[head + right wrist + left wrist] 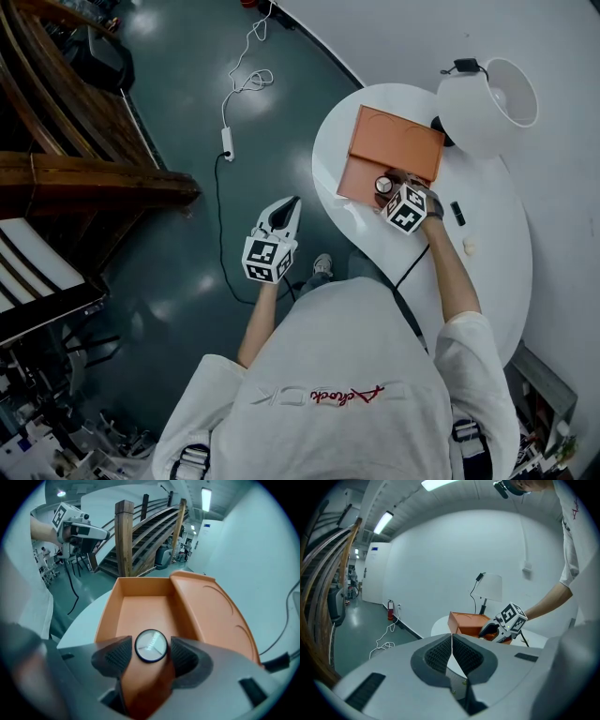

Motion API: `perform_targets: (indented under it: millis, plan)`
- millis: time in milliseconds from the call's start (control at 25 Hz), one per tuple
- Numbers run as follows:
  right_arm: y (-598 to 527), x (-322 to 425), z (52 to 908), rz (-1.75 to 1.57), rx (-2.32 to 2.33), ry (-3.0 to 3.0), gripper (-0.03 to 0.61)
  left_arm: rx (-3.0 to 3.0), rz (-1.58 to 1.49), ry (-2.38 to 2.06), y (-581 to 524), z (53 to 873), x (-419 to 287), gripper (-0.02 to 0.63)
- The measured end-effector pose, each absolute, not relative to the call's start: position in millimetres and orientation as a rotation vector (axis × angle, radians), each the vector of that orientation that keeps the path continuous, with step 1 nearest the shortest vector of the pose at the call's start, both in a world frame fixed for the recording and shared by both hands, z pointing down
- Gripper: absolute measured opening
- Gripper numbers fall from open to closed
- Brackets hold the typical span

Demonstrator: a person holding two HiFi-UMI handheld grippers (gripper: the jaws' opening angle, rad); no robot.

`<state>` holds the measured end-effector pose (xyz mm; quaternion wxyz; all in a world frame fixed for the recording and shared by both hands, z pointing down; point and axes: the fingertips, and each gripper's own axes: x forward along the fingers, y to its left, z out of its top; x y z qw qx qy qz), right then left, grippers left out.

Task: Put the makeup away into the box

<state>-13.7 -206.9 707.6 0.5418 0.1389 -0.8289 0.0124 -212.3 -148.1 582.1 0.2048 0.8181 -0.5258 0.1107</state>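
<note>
Clamped in the right gripper point(385, 188): a round silver-topped compact point(151, 645), pinched on both sides of its dark rim by the ribbed pads. Held at the near edge of the open orange box point(140, 604), with the bare tray straight ahead of those jaws and the flipped-back lid point(213, 613) ahead and to their right. Behind and to the right of that gripper, on the white table point(492, 281), a small dark stick point(457, 213) and a small pale piece point(470, 246), both too small to identify. Beyond the box, farther ahead of the same jaws, a white lamp point(487, 98). Well off to the left, out over the dark floor point(178, 150) and apart from the table, the left gripper point(451, 641), squeezed tight with pads meeting and nothing between them.
</note>
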Motion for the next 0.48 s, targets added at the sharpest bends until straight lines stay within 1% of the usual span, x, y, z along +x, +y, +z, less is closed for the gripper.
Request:
perform_targets:
  millis: [200,320,400,480]
  plan:
    - [-207.4,-11.3,700.3,0.011,0.370,-1.981,0.252,2.290,0.303,-1.466,-149.8,578.4,-213.2,0.014]
    - [-204.5,-9.6,695.5,-0.037,0.377,-1.977,0.238,2.297,0.298,-1.454,-148.6,578.0,-209.4,0.014]
    - [-203.0,-9.6,691.9,-0.104,0.377,-1.963,0.192,2.306,0.295,-1.447,-148.7,576.8,-207.4,0.015]
    - [-203.0,-7.9,687.8,-0.167,0.398,-1.948,0.102,2.317,0.292,-1.440,-149.4,575.1,-204.6,0.015]
